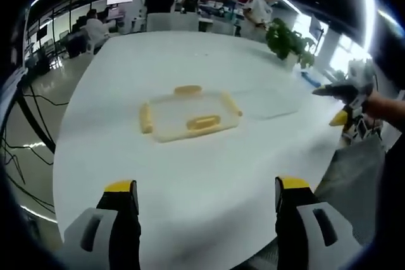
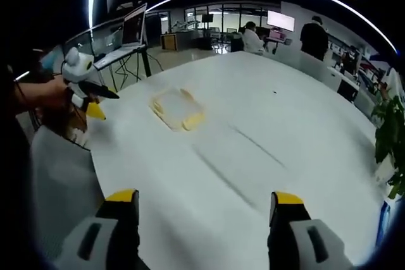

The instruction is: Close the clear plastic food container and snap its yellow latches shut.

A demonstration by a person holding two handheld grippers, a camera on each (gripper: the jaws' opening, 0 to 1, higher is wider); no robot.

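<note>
While both grippers hang back over the near edge of the big white oval table [image 1: 190, 175], the clear plastic food container with yellow latches [image 1: 188, 116] sits alone mid-table, well apart from either. Left gripper [image 1: 207, 210]: jaws spread wide, nothing between them. Right gripper [image 2: 205, 216]: same, wide open and empty. Lid looks already seated on the box, with yellow latches on at least three sides; whether any is snapped I can't tell. Handling guess: thin-walled, light, slick plastic on a smooth top, so it'll likely skate if pushed from one side only. Best to pin the lid or the far rim with one gripper and press each latch [image 1: 203, 122] down against the wall with the other; latches are the stiff bits, the lid centre will flex. View differences: left gripper view gives the container nearly square-on with latches distinct, plus a faint clear sheet-like outline [image 1: 269, 102] on the table to its right and a potted green plant [image 1: 288, 42] beyond. Right gripper view sees the container obliquely and smaller, but shows the laptop on a stand [image 2: 133, 30] off the table edge.
</note>
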